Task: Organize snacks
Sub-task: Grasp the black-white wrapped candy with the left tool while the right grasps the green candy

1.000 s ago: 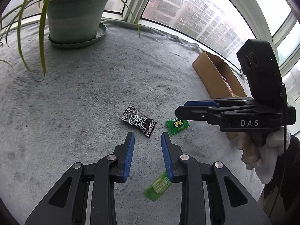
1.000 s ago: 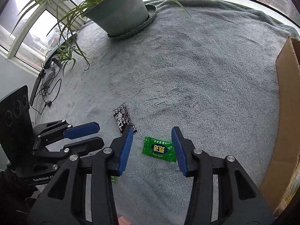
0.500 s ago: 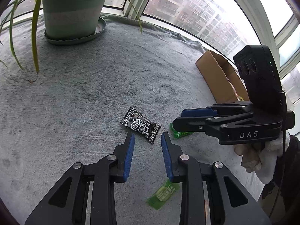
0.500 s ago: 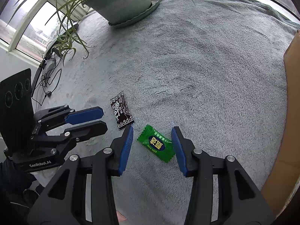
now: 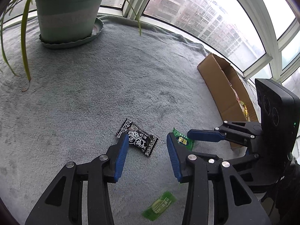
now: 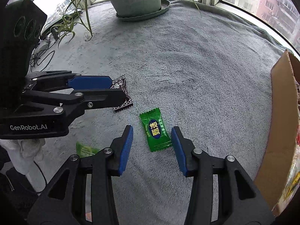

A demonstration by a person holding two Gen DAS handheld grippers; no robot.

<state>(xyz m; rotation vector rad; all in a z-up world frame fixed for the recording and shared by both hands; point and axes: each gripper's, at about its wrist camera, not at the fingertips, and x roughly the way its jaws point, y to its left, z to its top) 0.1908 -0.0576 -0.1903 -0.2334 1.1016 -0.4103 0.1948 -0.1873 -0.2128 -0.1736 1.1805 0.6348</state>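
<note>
Straddling green candy (image 6: 155,130) with right gripper (image 6: 152,131) fingers parted, left gripper (image 5: 147,142) parted over black candy (image 5: 137,139), cardboard box (image 6: 283,123) rightward

The black patterned candy wrapper (image 6: 122,95) is half hidden behind the left gripper (image 6: 112,86). A second, paler green sachet (image 5: 159,208) is blurred, its print unreadable. The open brown cardboard box (image 6: 283,131) at the grey blanket's (image 6: 187,60) right edge runs out of view, its contents indistinct.
</note>
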